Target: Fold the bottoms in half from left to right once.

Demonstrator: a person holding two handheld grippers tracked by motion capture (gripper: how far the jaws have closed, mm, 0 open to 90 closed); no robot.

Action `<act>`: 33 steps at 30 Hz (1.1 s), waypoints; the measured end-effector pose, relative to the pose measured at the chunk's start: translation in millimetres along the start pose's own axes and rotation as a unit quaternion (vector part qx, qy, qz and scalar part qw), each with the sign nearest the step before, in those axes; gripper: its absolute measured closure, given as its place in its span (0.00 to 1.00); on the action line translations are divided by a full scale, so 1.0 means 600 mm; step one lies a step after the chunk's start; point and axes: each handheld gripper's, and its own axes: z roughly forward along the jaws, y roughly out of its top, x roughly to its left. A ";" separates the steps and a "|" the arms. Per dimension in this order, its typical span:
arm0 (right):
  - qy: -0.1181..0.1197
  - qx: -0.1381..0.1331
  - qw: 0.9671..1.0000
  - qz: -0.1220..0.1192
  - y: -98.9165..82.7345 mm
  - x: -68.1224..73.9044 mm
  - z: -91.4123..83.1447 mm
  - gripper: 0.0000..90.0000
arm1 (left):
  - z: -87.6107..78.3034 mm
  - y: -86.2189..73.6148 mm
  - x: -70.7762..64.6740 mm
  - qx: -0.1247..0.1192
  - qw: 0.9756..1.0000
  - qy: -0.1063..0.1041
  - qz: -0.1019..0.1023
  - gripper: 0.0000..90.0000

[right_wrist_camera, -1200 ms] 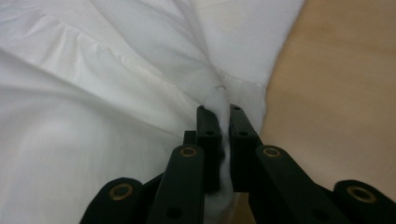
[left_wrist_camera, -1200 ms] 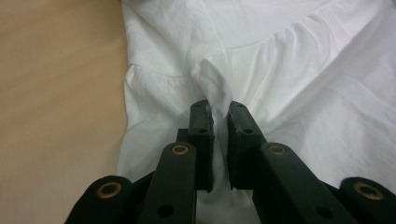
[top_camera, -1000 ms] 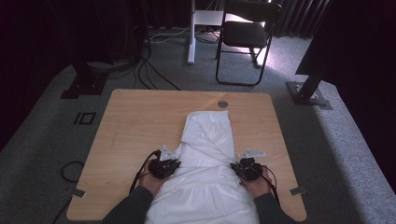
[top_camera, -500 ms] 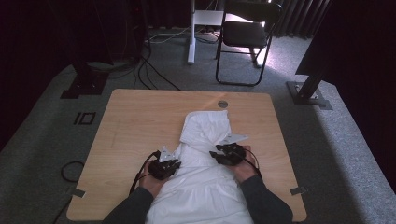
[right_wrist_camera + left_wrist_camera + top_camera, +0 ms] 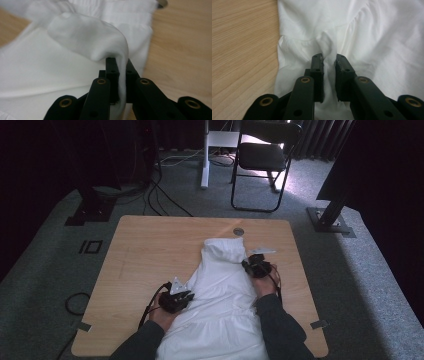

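The right gripper [image 5: 257, 265] has moved from the lower right toward the frame's centre, jaws clamped on a fold of the white cotton garment [image 5: 220, 295], likely folding its side inward. The left gripper [image 5: 176, 299] stays lower left, jaws pinching a ridge. The garment lies rumpled, spanning the light wooden table [image 5: 150, 245].

From my seat the garment [image 5: 220, 295] lies on the table [image 5: 150, 250], between my two claws. My left claw [image 5: 181, 296] sits at its left edge, cloth ahead of and to the right of it, bare table to its left. My right claw [image 5: 254, 265] sits farther forward at the right edge, a fold [image 5: 100, 40] draped just ahead of it, with the chair [image 5: 265, 157] on the floor well beyond
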 end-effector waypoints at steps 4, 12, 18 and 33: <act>-0.018 0.031 0.999 0.025 -0.022 -0.022 0.021 0.88 | 0.000 0.002 -0.005 0.004 1.000 0.003 0.004 0.85; -0.068 0.030 0.995 0.072 -0.028 -0.047 0.026 0.65 | -0.001 0.001 -0.009 0.005 1.000 -0.004 0.007 0.80; -0.038 -0.016 0.998 0.043 -0.017 -0.041 0.001 0.64 | -0.014 0.024 -0.006 0.001 1.000 -0.011 0.008 0.62; -0.003 0.037 0.998 -0.045 -0.023 0.006 0.059 0.76 | 0.102 0.198 0.049 0.011 0.999 0.016 0.044 0.57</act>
